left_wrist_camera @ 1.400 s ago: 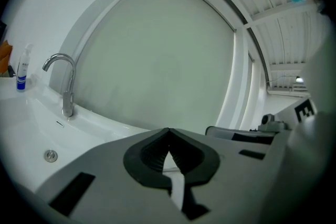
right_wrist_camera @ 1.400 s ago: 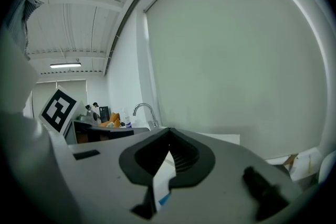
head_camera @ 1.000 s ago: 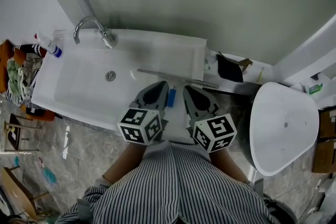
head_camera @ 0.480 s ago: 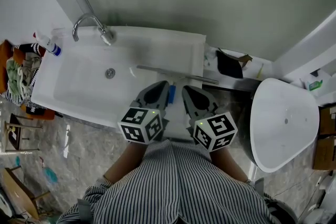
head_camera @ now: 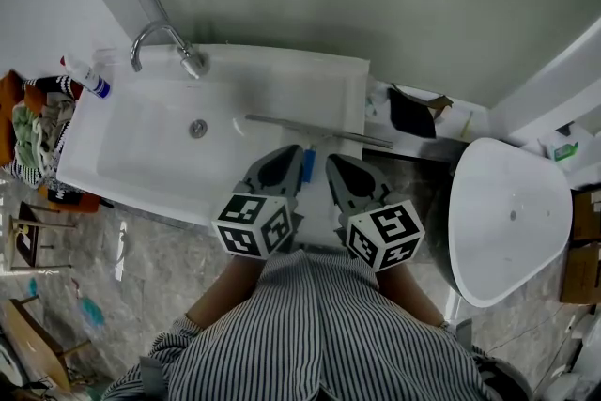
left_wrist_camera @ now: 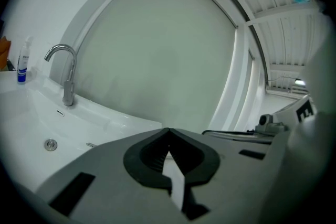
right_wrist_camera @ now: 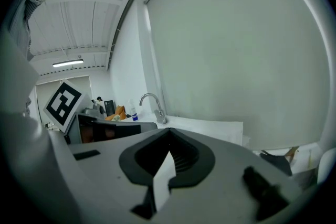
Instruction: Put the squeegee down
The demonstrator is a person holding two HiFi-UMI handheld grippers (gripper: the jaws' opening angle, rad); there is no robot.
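The squeegee [head_camera: 317,132] lies on the right part of the white sink [head_camera: 141,155]. Its long metal blade runs across, and its blue handle [head_camera: 307,170] points back toward me between the two grippers. My left gripper [head_camera: 289,155] is just left of the handle. Its jaws are shut with nothing in them, as the left gripper view [left_wrist_camera: 168,130] also shows. My right gripper [head_camera: 336,162] is just right of the handle, also shut and empty, and the right gripper view [right_wrist_camera: 169,131] shows the same. Both point at the grey-green wall.
A chrome faucet [head_camera: 167,48] and a spray bottle [head_camera: 88,78] stand at the sink's back left, and the drain [head_camera: 197,128] is in the basin. A black item [head_camera: 409,120] lies right of the sink. A white oval fixture [head_camera: 507,221] is at the far right. Cloths [head_camera: 33,131] are at the left.
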